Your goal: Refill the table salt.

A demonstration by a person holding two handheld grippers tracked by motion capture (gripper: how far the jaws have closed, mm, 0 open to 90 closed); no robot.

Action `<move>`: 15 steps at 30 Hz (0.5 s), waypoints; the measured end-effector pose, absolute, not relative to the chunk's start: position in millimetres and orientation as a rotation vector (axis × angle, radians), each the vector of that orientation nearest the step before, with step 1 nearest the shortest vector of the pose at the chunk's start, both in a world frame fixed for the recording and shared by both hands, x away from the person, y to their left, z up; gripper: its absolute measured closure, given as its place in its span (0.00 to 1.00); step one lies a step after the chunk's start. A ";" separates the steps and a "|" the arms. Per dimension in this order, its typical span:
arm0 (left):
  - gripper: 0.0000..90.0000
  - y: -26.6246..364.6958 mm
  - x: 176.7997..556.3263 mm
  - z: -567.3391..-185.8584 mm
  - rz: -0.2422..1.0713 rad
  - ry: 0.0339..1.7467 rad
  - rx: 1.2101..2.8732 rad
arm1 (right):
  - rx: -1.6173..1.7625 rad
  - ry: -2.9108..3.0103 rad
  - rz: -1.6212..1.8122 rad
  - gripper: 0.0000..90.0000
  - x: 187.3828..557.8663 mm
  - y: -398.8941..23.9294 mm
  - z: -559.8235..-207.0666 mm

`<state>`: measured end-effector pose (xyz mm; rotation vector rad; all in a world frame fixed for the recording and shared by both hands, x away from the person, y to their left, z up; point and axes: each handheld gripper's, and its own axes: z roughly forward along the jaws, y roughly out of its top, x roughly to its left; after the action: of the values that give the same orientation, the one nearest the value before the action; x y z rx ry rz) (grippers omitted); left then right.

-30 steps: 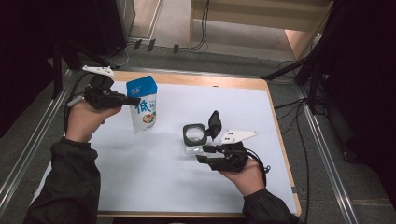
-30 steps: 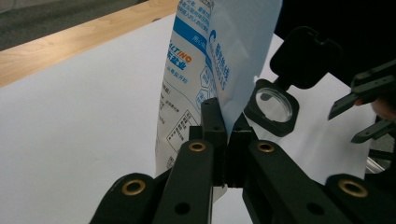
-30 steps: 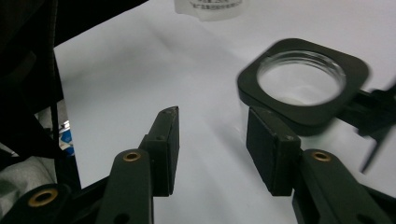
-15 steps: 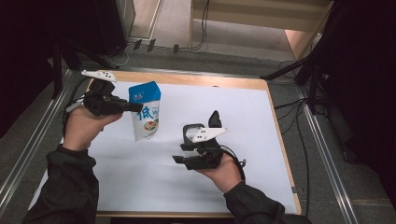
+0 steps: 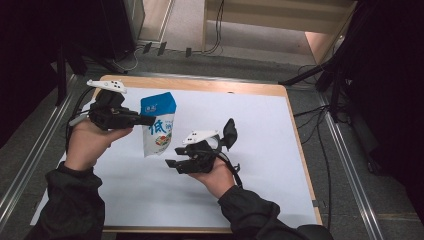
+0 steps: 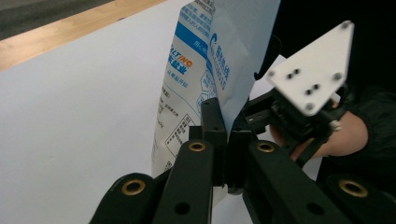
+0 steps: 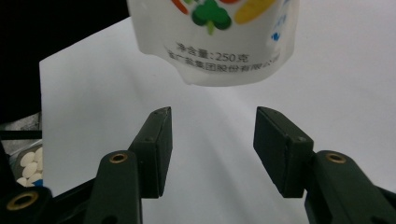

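A blue-and-white pouch (image 5: 159,127) with printed text hangs upright just above the white sheet. My left gripper (image 5: 149,120) is shut on its side edge, and in the left gripper view the jaws (image 6: 227,123) pinch the pouch (image 6: 205,70) flat. To its right, my right gripper (image 5: 174,156) points left at the pouch's lower end. Its jaws (image 7: 212,126) stand open after just widening, with nothing between them. The pouch's bottom (image 7: 215,42) hangs a little beyond the fingertips.
A small open container with a black lid (image 5: 230,132) sits behind my right hand, and white tablets (image 7: 28,165) show in it. A white sheet (image 5: 280,150) covers the wooden table (image 5: 200,85). Metal rails and cables run along both sides.
My right gripper has moved left, away from the container and toward the pouch's bottom. My left gripper has carried the pouch slightly nearer and to the right.
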<state>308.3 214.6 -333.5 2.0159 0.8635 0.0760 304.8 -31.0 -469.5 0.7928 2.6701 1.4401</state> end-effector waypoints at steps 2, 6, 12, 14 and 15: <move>1.00 213.7 304.7 -330.1 0.073 0.857 2.013 | 0.814 2.669 1.426 0.53 306.2 -25.4 -474.8; 1.00 209.1 297.3 -323.7 0.063 0.825 2.011 | 0.841 2.639 1.413 0.53 305.1 -17.6 -477.9; 1.00 198.7 286.6 -314.9 0.065 0.779 2.015 | 0.848 2.595 1.420 0.53 305.0 -17.8 -479.7; 1.00 196.1 283.9 -312.5 0.057 0.773 2.008 | 0.852 2.575 1.434 0.53 304.5 -19.3 -479.5; 1.00 195.1 283.0 -311.5 0.043 0.758 2.005 | 0.845 2.561 1.443 0.54 304.4 -20.1 -479.1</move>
<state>283.0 195.1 -311.5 2.0046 0.7578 0.0434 304.4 -20.1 -479.1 0.8449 2.5608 1.4428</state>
